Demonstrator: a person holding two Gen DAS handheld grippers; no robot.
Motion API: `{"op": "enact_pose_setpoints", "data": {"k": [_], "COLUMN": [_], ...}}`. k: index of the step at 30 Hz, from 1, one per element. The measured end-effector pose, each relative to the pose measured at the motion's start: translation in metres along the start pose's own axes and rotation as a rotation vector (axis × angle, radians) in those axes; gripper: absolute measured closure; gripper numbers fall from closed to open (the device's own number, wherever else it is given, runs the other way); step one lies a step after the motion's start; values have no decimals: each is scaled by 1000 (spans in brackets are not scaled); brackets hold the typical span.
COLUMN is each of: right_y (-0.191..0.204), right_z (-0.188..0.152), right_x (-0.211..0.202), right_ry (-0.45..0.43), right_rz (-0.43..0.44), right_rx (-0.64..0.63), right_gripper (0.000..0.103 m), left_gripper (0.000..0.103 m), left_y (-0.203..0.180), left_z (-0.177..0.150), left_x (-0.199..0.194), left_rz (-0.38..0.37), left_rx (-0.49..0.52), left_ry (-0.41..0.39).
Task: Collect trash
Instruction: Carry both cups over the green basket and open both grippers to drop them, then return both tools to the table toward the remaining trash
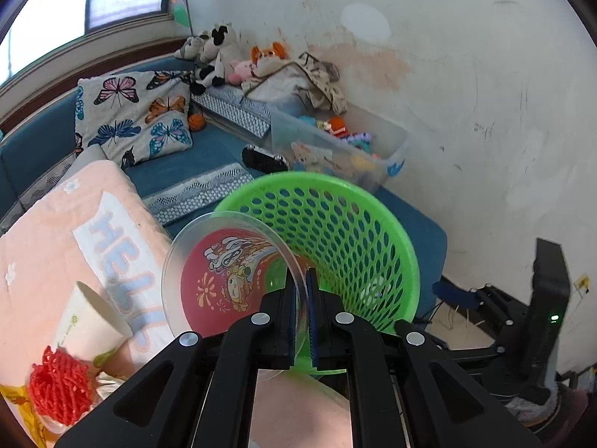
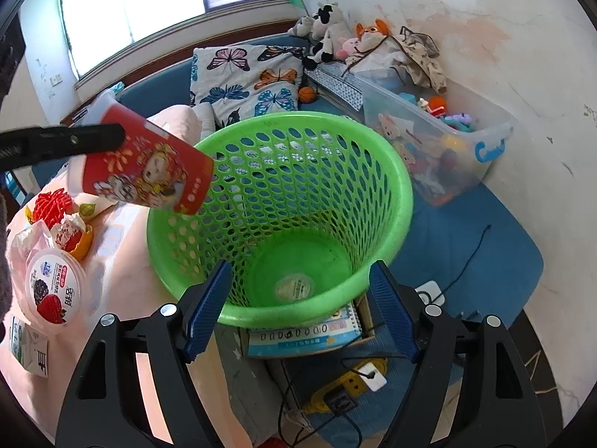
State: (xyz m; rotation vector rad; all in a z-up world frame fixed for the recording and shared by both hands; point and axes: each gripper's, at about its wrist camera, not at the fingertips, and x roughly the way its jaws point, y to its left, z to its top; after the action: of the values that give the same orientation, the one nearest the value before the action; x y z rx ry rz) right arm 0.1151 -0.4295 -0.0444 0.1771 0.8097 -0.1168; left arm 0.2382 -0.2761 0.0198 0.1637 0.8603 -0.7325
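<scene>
A: In the left wrist view, we are holding the left gripper [image 1: 301, 313] nearly closed, and its two blue pads are pinching the rim of a clear plastic cup [image 1: 227, 272] with a red cartoon print. The cup is lying on its side, with its mouth turned to the left, just at the near left edge of the green basket [image 1: 388, 246].

B: And on the left, on the pink blanket [image 1: 56, 231], we are seeing a white paper cup [image 1: 93, 321] and a red net [image 1: 59, 388] lying close together.

A: In the right wrist view, we are keeping the right gripper [image 2: 298, 310] wide open, with nothing between its fingers. Its blue pads are standing on either side of the basket's [image 2: 395, 201] near rim, but we cannot tell if they are touching it.

B: The printed cup [image 2: 149, 171] is hanging over the far left rim of the basket, held by the other gripper [image 2: 74, 142]. On the basket floor a small round lid [image 2: 294, 286] is lying. At the near left a yogurt tub [image 2: 56, 291] is resting on the blanket [image 2: 123, 261].
</scene>
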Motion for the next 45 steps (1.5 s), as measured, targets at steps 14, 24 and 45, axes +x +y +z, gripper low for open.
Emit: {"op": "enact_pose_setpoints", "data": {"k": [14,24,45], "right_y": [2,21,152], "right_z": [-10,-24,-41], "right_x": [-12,-42,-59], "right_ry": [-9,-41,-39], "right_rz": [-1,37,218], "right_rx": [17,6,-215], "right_gripper": [27,27,19], "left_gripper": [82,68,38], "left_y": [0,4,118], "left_z": [-11,-36,-186], "left_x": [-4,-83,-207], "left_rz": [-46,-7,215], "left_rx": [-22,18,-218], "left_ry": [25,-71,-173]}}
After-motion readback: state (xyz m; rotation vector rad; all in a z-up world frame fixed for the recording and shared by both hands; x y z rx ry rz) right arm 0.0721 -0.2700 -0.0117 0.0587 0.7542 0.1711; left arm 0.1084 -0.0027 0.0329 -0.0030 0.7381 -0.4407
